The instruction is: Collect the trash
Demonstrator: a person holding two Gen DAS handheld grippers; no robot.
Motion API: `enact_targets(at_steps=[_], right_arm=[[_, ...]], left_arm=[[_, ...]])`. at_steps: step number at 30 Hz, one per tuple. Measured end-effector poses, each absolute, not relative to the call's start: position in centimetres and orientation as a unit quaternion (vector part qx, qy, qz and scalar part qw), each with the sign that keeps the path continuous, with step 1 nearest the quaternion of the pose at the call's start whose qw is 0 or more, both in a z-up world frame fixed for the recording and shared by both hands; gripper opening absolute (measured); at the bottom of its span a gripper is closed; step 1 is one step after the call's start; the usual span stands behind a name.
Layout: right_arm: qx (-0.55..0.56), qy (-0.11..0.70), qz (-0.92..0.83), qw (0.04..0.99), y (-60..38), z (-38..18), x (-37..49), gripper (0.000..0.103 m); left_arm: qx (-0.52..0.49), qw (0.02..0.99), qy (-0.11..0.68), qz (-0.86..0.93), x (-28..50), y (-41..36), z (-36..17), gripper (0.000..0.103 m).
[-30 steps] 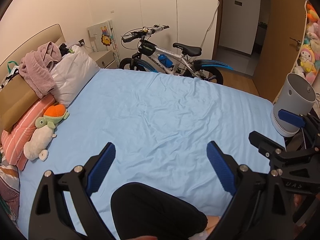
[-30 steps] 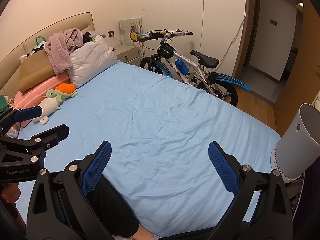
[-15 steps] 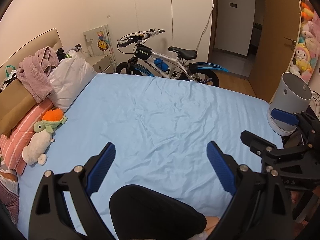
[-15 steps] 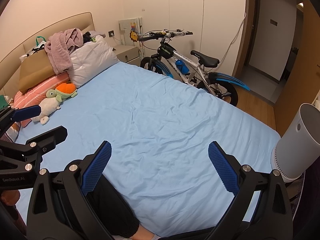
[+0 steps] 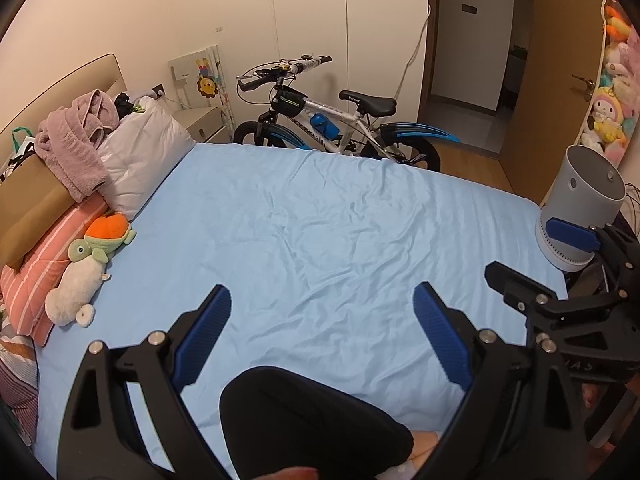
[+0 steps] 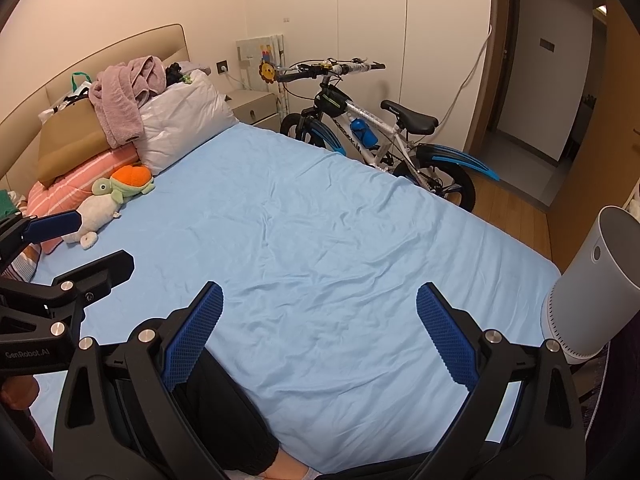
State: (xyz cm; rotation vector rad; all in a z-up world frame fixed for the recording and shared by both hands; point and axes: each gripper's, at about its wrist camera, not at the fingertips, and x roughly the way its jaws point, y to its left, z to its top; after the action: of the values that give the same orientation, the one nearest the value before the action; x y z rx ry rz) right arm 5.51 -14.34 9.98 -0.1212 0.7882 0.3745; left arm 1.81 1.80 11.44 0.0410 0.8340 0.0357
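My left gripper (image 5: 322,338) is open and empty, held above the near part of a bed with a light blue sheet (image 5: 320,220). My right gripper (image 6: 320,336) is also open and empty over the same bed (image 6: 320,232). Each gripper shows in the other's view: the right one at the right edge (image 5: 560,264), the left one at the left edge (image 6: 72,240). No trash shows on the sheet. A grey cylindrical bin-like container (image 5: 580,208) stands at the bed's right side, also in the right wrist view (image 6: 592,288).
Pillows, a pink towel (image 5: 76,144) and plush toys (image 5: 92,252) pile at the headboard on the left. A bicycle (image 5: 332,128) stands beyond the bed's far edge. An open doorway (image 5: 476,60) is at back right. My black-trousered knee (image 5: 304,420) is below the grippers.
The left wrist view has tilted up and pulled back slightly, so more wall and doorway show. The right wrist view is almost unchanged. Both grippers stay open.
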Motion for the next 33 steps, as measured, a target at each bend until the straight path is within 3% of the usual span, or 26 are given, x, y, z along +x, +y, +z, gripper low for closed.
enact_targets(at_steps=[33], right_arm=[[-0.061,0.377,0.184,0.906,-14.62,10.41,5.32,0.094]], left_arm=[[0.019,0.915,0.403,0.02,1.52,2.18,11.63,0.092]])
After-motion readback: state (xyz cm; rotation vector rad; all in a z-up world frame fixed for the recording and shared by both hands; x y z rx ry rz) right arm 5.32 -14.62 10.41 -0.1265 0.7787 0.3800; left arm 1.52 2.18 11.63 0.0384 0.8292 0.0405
